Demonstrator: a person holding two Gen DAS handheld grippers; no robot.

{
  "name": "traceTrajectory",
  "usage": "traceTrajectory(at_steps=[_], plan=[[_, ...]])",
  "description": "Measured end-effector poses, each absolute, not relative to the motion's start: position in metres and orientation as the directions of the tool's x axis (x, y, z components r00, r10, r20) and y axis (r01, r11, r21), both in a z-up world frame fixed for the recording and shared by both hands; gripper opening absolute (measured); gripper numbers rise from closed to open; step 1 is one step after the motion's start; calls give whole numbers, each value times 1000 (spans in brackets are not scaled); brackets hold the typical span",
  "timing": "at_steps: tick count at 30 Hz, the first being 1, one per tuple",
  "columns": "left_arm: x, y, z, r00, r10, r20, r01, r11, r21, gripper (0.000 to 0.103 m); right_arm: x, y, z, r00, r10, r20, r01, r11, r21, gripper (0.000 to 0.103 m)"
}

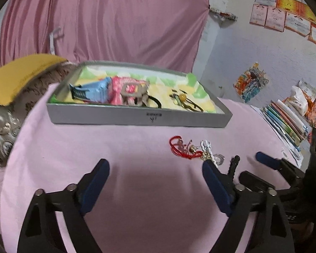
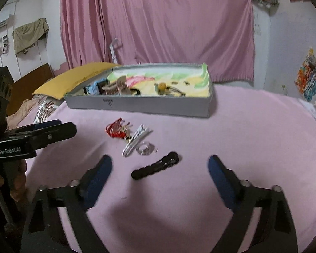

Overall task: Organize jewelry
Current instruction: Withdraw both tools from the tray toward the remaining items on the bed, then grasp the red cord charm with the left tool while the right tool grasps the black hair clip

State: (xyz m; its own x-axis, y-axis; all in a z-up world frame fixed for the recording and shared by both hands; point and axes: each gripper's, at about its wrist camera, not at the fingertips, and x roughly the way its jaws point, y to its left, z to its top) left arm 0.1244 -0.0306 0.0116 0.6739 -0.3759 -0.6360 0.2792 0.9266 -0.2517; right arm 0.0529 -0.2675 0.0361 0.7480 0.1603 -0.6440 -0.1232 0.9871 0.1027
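Observation:
A grey shallow box (image 1: 137,119) (image 2: 158,107) stands on the pink cloth and holds hair ties, a clip and coloured packets. In front of it lie loose pieces: a red cord bracelet (image 1: 178,146) (image 2: 113,129), a white hair clip (image 1: 207,147) (image 2: 137,139), a clear ring-like piece (image 2: 146,147) and a black hair clip (image 2: 155,166) (image 1: 232,165). My left gripper (image 1: 155,166) is open over bare cloth, left of the pile. My right gripper (image 2: 160,164) is open, with the black clip lying between its fingers, untouched.
A yellow cushion (image 1: 16,78) and patterned bedding lie left of the box. Books and papers (image 1: 284,120) are stacked at the right edge of the cloth. A pink curtain (image 2: 158,25) hangs behind. A hand on the left gripper's handle shows at the right wrist view's left edge.

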Motion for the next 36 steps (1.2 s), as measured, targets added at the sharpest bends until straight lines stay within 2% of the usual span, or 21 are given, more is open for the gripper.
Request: traceTrajectory(at_steps=[2, 9, 15, 20, 30, 33, 36], plan=[[129, -34, 9, 651, -392, -650, 287, 920, -267, 77, 56, -267, 33, 730, 167, -662, -125, 986, 111, 66], [149, -47, 1, 565, -443, -697, 305, 896, -323, 58, 74, -255, 26, 649, 169, -741, -167, 983, 78, 45], [166, -58, -2, 538, -445, -716, 302, 895, -329, 56, 90, -254, 29, 624, 147, -767, -189, 981, 34, 23], [175, -68, -2, 518, -434, -737, 320, 897, -304, 40, 98, -250, 31, 614, 156, -774, -222, 975, 20, 16], [182, -90, 1, 513, -349, -784, 372, 914, -163, 15, 100, -251, 32, 616, 185, -766, -238, 970, 44, 16], [182, -91, 1, 513, -345, -786, 387, 910, -148, 11, 98, -252, 31, 619, 182, -764, -228, 973, 47, 16], [181, -86, 0, 508, -373, -776, 386, 904, -182, 9, 97, -252, 30, 627, 176, -759, -223, 974, 42, 16]])
